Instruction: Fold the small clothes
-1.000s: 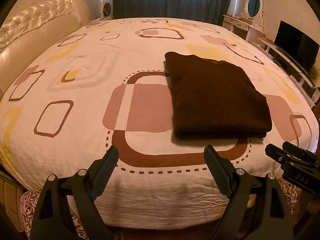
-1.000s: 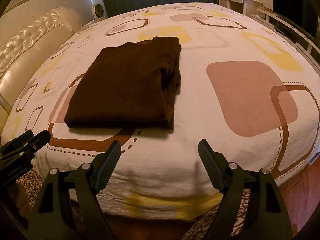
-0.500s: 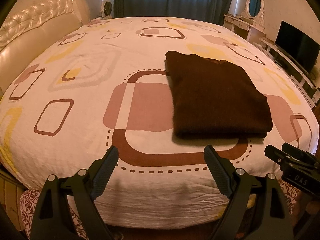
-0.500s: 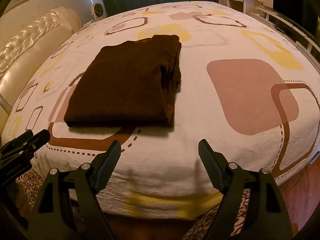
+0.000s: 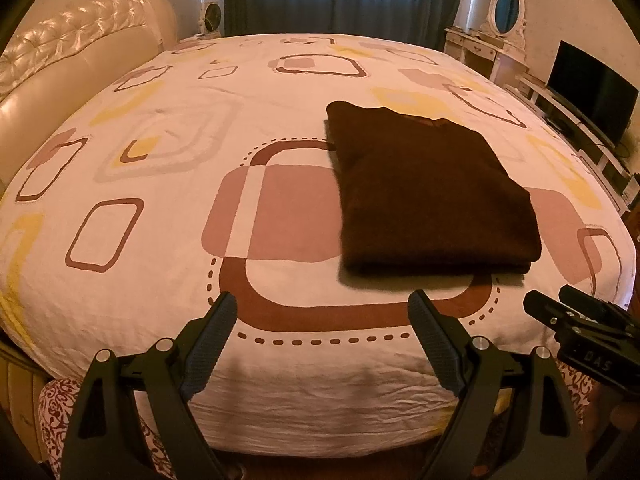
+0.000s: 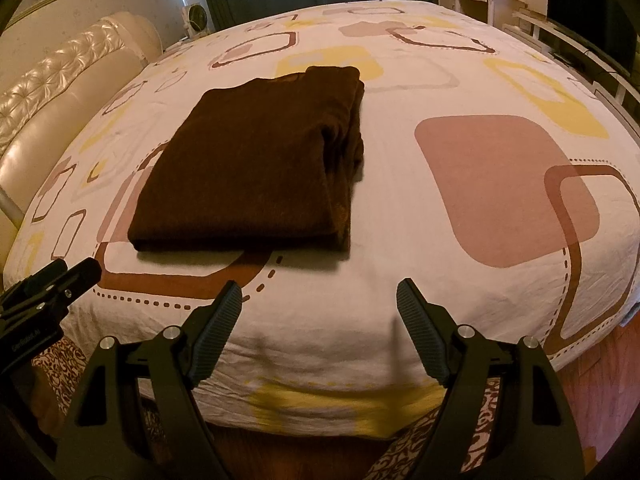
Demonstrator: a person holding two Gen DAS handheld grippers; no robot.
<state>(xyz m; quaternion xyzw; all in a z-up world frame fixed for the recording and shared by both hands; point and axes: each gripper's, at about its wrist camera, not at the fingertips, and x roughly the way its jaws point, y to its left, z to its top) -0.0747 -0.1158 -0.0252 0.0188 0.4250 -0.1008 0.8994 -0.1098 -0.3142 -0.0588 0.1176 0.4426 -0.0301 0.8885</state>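
We see a dark brown garment [image 5: 432, 196] lying folded into a flat rectangle on the bed [image 5: 160, 240], near its front edge, over the brown rounded-square print of the sheet. Its fabric appears thick and fuzzy; stacked layers show along its right side in the right wrist view [image 6: 256, 160]. The left gripper [image 5: 322, 312] hangs at the near edge of the bed, left of the garment, fingers spread wide and holding nothing. The right gripper [image 6: 318, 300] hangs to the garment's right, fingers likewise spread and holding nothing.
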